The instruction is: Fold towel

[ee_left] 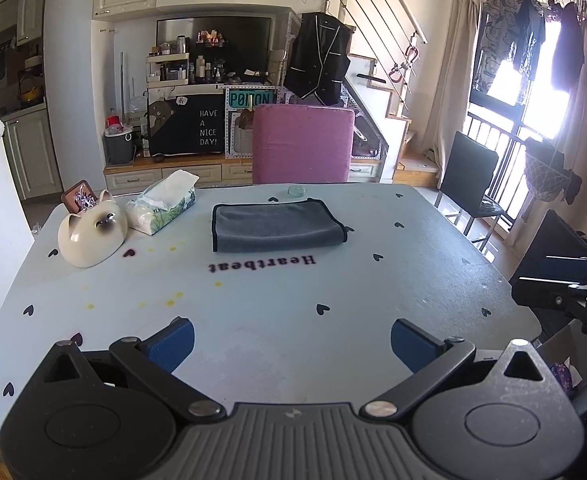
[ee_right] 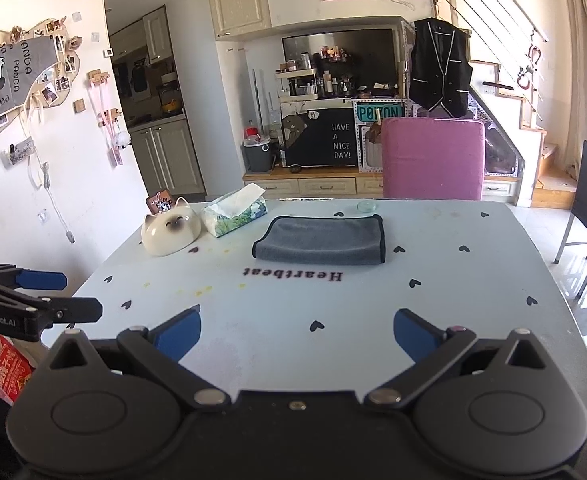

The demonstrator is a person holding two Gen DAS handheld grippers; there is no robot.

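Towel [ee_left: 278, 226], grey with dark trim, lies folded flat on far half of table [ee_left: 253, 304], above "Heartbeat" print. Left gripper [ee_left: 292, 344] spread wide over near table edge, holding nothing. Right gripper [ee_right: 297, 334] also spread wide, holding nothing, well apart from towel. Bare tabletop between grippers and towel. Cat figurine [ee_left: 93, 236] and tissue pack [ee_left: 165, 208] left of towel, apart from it. Small round dish [ee_left: 296, 190] just behind towel's far edge. Pink chair [ee_left: 303, 142] at far table edge.
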